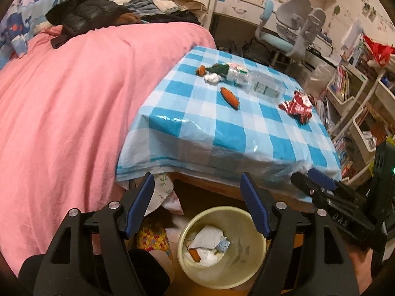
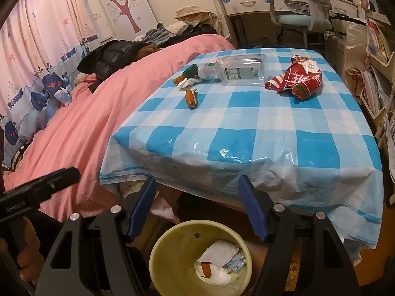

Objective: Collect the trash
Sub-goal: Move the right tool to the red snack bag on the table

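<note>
Trash lies on the blue-checked table [image 1: 222, 133] [image 2: 246, 128]: a clear plastic bottle [image 1: 259, 83] [image 2: 237, 70], a red snack bag [image 1: 297, 107] [image 2: 296, 79], an orange wrapper [image 1: 230, 98] [image 2: 191, 97], and a white tissue [image 1: 212, 77] [image 2: 184, 83] beside a green scrap [image 1: 218, 68]. A yellow bin [image 1: 243, 254] [image 2: 172, 259] stands on the floor at the table's near edge, holding white paper and an orange piece. My left gripper [image 1: 196, 180] hangs open and empty above the bin. My right gripper [image 2: 196, 181] [image 1: 306, 176] is beside it, also open and empty.
A bed with a pink cover [image 1: 74, 111] runs along the table's left side, with a dark jacket [image 1: 86, 14] and clothes piled at its far end. A desk chair [image 1: 291, 24] stands behind the table. Shelves of books [image 1: 350, 93] line the right.
</note>
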